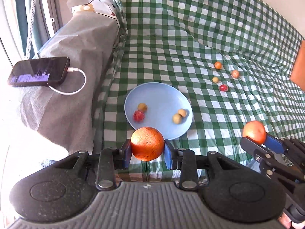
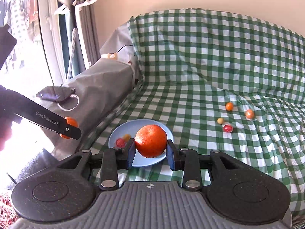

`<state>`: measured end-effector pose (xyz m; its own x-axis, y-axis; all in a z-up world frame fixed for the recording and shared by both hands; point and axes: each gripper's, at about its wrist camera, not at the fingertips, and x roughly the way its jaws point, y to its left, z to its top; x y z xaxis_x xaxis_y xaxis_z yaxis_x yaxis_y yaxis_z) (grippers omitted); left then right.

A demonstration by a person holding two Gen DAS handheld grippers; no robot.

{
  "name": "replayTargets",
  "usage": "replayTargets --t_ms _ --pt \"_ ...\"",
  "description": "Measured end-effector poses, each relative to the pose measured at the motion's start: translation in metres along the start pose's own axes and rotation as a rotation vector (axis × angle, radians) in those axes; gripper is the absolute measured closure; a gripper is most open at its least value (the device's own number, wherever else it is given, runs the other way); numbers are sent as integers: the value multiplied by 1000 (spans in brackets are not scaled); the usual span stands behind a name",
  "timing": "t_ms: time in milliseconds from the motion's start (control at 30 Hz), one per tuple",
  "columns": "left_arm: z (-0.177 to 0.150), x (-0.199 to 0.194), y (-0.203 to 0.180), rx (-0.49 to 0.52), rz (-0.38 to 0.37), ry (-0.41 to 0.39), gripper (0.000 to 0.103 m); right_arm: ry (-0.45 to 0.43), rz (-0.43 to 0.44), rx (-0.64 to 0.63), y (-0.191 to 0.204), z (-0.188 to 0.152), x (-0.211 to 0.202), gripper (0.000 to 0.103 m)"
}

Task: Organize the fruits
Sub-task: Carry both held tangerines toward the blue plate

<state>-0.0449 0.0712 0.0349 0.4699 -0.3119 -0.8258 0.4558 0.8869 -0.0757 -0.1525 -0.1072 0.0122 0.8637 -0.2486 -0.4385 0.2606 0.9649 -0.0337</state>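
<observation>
Two oranges are in my grip, one per claw. My left gripper (image 1: 147, 148) is clamped on the left orange (image 1: 147, 146), low in the centre of the left wrist view, with the blue pads pressing both its sides. My right gripper (image 2: 151, 149) is clamped the same way on the right orange (image 2: 151, 141), at the centre of the right wrist view.

Just above each held fruit sits the blue plate (image 1: 164, 95), resting on the green checked cloth (image 1: 190, 28). It holds four small fruits: a red one (image 1: 138, 115) touching a yellowish one (image 1: 142, 107) on its left side, and two pale ones (image 1: 179, 116) touching each other on its right. Four more small fruits (image 1: 221, 76) lie loose on the cloth, toward the right of the frame, well apart from the plate. A phone (image 1: 39, 71) lies on the grey cover at left.

I judge this to be the carrying step: both oranges lifted, neither set down yet. Next I should bring each one over bare plate, lower it clear of the small fruits, and only then let go.

Both claws point forward toward the plate, the right one angled in from the lower right of the left view.
</observation>
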Motion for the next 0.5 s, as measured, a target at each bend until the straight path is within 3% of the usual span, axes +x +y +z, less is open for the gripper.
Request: replayTargets --t_ms 500 --pt "1 2 6 -28 -19 -24 65 21 -18 -51 18 1 1 67"
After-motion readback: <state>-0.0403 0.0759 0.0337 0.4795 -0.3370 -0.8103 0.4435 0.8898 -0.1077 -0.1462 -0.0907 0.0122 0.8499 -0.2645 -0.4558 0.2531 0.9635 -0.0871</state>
